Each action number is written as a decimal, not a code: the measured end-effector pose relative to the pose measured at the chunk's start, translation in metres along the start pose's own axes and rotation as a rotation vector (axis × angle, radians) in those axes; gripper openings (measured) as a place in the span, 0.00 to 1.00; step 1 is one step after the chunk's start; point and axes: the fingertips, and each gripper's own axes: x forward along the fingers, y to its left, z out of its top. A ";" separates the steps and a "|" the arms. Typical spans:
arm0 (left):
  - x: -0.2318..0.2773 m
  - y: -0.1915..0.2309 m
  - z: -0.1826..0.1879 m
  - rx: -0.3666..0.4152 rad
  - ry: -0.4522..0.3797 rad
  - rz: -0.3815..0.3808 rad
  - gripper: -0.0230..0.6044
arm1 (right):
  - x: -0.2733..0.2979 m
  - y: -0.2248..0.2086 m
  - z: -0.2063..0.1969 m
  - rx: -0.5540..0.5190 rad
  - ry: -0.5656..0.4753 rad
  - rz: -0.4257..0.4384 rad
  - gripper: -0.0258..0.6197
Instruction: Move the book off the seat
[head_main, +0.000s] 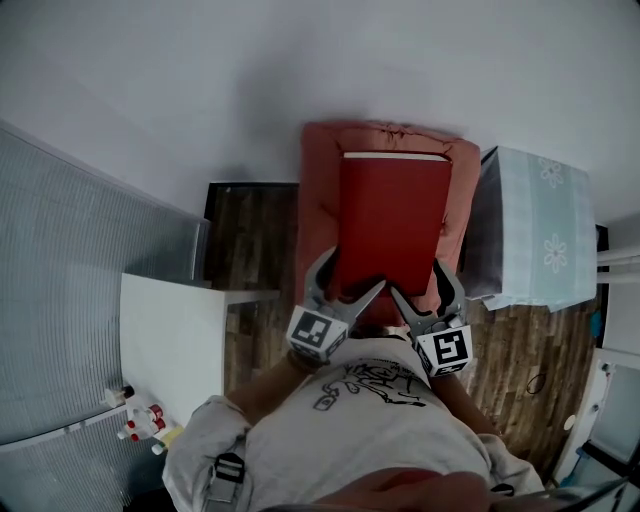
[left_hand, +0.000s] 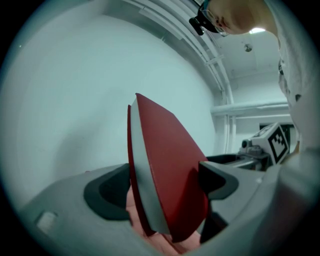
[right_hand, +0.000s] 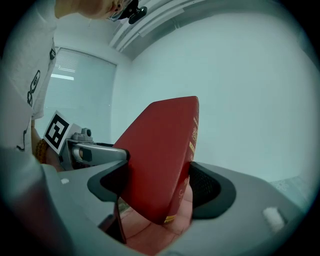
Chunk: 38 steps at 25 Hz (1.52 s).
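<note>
The red book (head_main: 392, 220) lies lengthwise over the red seat (head_main: 318, 200), covering most of the cushion, with its page edges at the far end. I cannot tell whether it touches the cushion. The left gripper (head_main: 350, 280) has its fingers (left_hand: 216, 180) clamped on the book's near left corner. The right gripper (head_main: 420, 282) has its fingers (right_hand: 207, 187) closed on the near right corner, by the spine with gold lettering. A white counter (head_main: 170, 340) stands to the left.

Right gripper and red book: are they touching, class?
Touching. Right gripper view: the right gripper has both jaws pressed on the red book, cover and spine.
</note>
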 end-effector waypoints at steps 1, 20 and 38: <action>-0.001 -0.001 0.000 0.008 -0.003 -0.008 0.70 | -0.002 0.001 0.000 0.001 -0.002 -0.009 0.63; 0.039 -0.101 -0.015 0.062 0.044 -0.372 0.70 | -0.103 -0.036 -0.023 0.075 -0.066 -0.384 0.62; 0.075 -0.304 -0.043 0.094 0.118 -0.793 0.70 | -0.295 -0.082 -0.072 0.183 -0.069 -0.801 0.62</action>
